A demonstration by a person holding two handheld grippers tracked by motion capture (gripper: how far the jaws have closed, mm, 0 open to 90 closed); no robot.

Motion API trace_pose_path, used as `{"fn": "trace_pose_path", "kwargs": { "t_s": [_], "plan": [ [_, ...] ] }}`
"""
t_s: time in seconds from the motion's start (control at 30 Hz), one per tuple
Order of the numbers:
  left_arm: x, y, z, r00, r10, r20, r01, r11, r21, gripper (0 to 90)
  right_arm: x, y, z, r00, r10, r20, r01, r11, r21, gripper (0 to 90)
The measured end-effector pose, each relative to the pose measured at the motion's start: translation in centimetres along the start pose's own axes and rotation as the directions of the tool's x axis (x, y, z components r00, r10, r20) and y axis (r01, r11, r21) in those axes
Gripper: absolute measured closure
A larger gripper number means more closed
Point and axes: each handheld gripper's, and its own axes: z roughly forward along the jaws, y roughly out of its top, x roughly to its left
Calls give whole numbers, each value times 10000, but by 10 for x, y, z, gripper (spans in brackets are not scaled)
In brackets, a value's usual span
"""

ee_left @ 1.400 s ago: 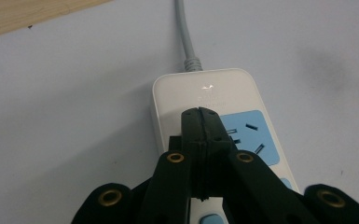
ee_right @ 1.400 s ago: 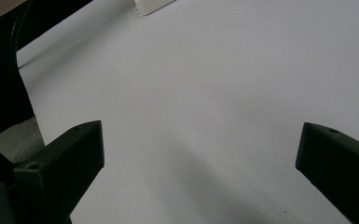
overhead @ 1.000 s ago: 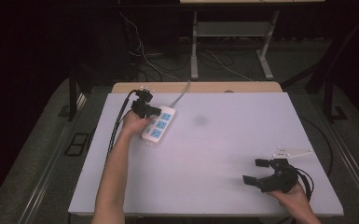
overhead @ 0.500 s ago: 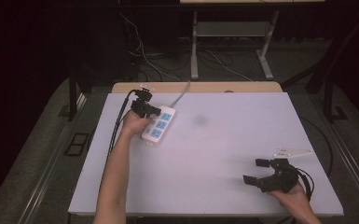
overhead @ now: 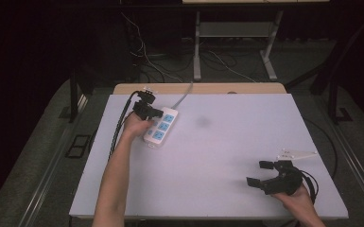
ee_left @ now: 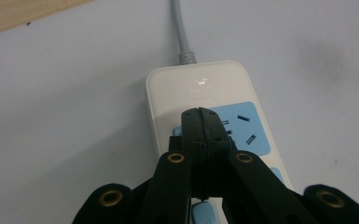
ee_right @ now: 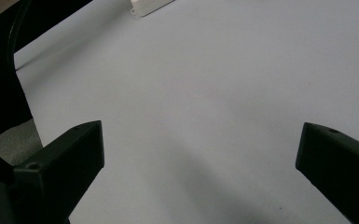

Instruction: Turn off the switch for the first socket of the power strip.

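forearms come in from the bottom of the high view. on the left, the arm stretches far forward, its left gripper [overhead: 147,109] over the far-left part of the table [overhead: 227,142], on the power strip [overhead: 160,127]. the strip lies slantwise near the far edge, its grey cord [overhead: 184,94] running off the back. the right gripper [overhead: 265,174] sits low at the near-right corner, jaws spread, nothing between them.

left gripper view: the left gripper [ee_left: 200,126] has its jaws pressed together, tips on the strip [ee_left: 200,88] at the edge of a blue socket [ee_left: 242,126]. the cord [ee_left: 181,32] leaves the strip's far end.

right gripper view: the right gripper [ee_right: 200,149] has its jaws wide apart over bare table [ee_right: 214,93]; a strip end [ee_right: 149,5] shows at the top edge.
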Motion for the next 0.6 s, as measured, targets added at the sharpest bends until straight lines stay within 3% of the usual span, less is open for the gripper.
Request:
{"fn": "trace_pose_path", "kwargs": {
  "t_s": [0.27,0.6],
  "plan": [
    [-7,3,-3,9997,221,-75,-221,9997,-74,896,0,0,1,10000,-34,41,34,10000,39,8],
    [-13,8,-22,9991,296,-299,-305,9991,-284,895,1,0,0,10000,-35,27,35,10000,36,8]
  ]
}}
